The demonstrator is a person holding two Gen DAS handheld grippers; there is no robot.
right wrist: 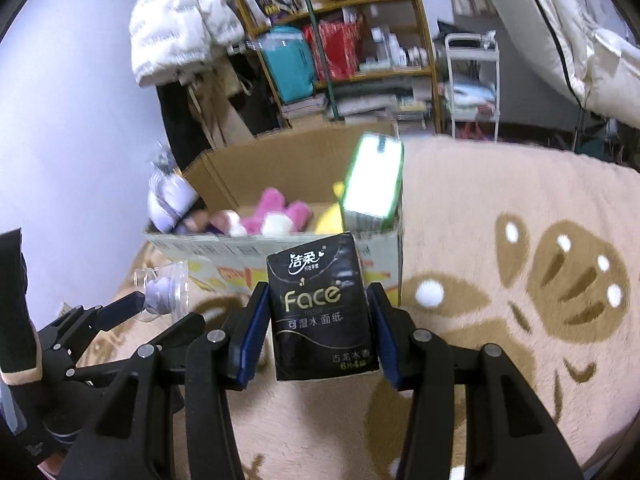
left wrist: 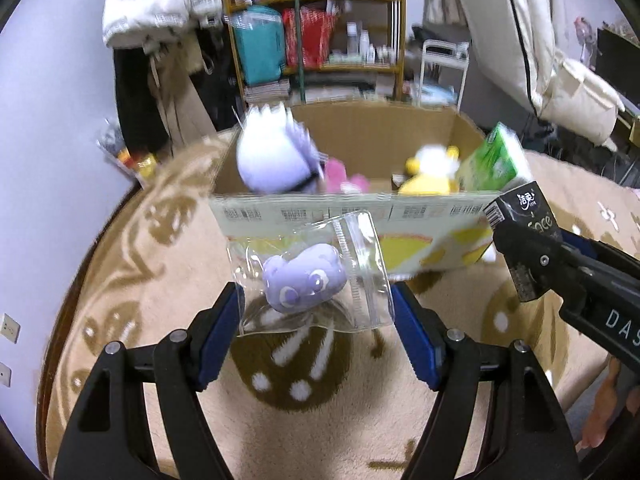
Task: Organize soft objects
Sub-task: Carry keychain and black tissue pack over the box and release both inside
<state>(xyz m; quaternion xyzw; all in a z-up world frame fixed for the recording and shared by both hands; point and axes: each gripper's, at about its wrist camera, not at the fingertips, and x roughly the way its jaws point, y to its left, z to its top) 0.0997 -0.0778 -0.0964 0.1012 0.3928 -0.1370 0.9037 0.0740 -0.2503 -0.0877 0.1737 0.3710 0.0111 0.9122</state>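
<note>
My left gripper [left wrist: 314,304] is shut on a clear zip bag holding a small purple plush [left wrist: 306,280], lifted above the rug in front of the cardboard box [left wrist: 304,212]. My right gripper [right wrist: 316,316] is shut on a black "Face" tissue pack [right wrist: 320,312], also held in front of the box [right wrist: 376,240]. It shows at the right of the left wrist view [left wrist: 524,224]. Inside the box lie a white-purple plush [left wrist: 268,160], a pink plush [right wrist: 276,210], a yellow plush [left wrist: 432,172] and a green tissue pack [right wrist: 374,180].
The box stands on a beige rug with brown patterns [right wrist: 520,280]. Behind it are a cluttered wooden shelf [left wrist: 320,32], a hanging white jacket [right wrist: 180,20], a small white cart [right wrist: 474,88] and a lilac wall [left wrist: 52,120] at the left.
</note>
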